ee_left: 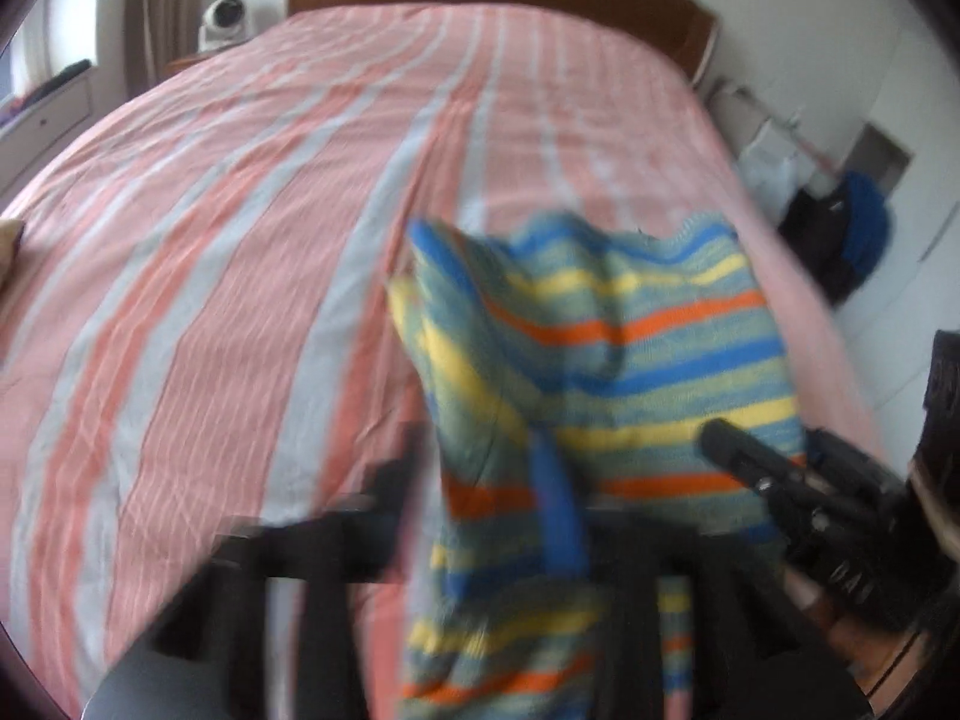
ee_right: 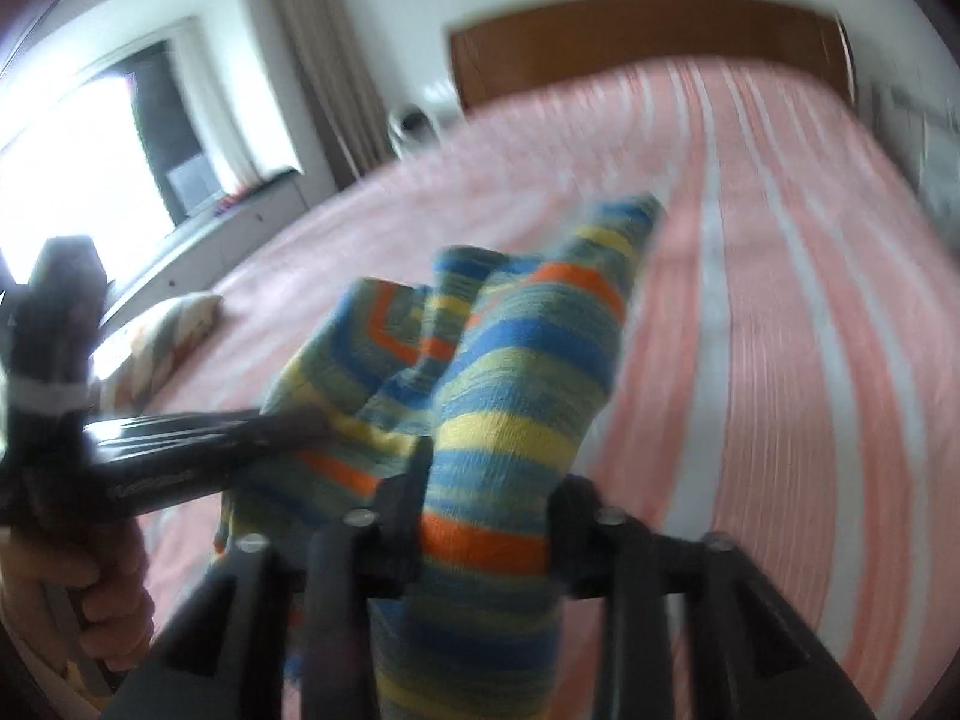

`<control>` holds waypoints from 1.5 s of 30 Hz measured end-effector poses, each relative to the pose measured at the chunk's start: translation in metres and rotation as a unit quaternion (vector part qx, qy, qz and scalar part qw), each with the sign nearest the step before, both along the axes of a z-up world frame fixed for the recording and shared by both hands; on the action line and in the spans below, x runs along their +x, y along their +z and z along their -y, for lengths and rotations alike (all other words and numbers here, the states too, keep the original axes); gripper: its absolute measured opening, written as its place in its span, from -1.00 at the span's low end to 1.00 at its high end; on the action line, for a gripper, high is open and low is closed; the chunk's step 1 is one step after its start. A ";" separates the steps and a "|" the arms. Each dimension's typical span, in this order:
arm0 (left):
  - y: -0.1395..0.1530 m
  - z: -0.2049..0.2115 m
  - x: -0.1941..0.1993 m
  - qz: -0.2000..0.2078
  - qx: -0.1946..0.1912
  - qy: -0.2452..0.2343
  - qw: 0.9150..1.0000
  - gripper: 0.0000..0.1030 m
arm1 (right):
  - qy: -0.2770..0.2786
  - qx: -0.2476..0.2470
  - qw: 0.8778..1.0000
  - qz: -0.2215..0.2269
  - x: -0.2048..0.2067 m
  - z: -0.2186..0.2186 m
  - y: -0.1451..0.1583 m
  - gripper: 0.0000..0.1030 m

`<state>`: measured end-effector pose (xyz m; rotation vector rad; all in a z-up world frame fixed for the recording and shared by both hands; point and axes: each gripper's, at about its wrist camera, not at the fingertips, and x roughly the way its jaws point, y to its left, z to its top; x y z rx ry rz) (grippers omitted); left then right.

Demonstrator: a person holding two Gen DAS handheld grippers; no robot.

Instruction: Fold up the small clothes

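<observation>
Both views blur: striped garment [ee_left: 606, 360] hides the left gripper [ee_left: 498, 480], apparently pinching it; right gripper [ee_right: 486, 504] clamps it

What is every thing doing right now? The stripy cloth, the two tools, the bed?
Stripy knit cloth: lifted off the bed, bunched, held by both tools.
Left tool: shut on the cloth.
Right tool: shut on the cloth.
Bed: covered by a smooth pink and white striped sheet.
Pillow: lying at the bed's edge.
Curtain: pulled aside from the bright window.
</observation>
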<state>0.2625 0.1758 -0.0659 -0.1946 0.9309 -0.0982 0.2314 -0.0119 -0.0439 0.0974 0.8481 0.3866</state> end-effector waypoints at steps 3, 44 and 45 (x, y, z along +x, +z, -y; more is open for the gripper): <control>-0.015 -0.011 -0.020 -0.001 0.048 0.043 0.998 0.46 | -0.058 -0.024 0.997 -0.041 0.000 0.036 -0.030 0.42; 0.103 0.037 -0.256 0.224 0.189 0.130 0.947 1.00 | -0.131 -0.065 0.961 0.235 -0.280 0.062 0.110 0.99; 0.103 0.038 -0.255 0.214 0.185 0.125 0.951 1.00 | -0.126 -0.065 0.963 0.231 -0.282 0.061 0.110 0.99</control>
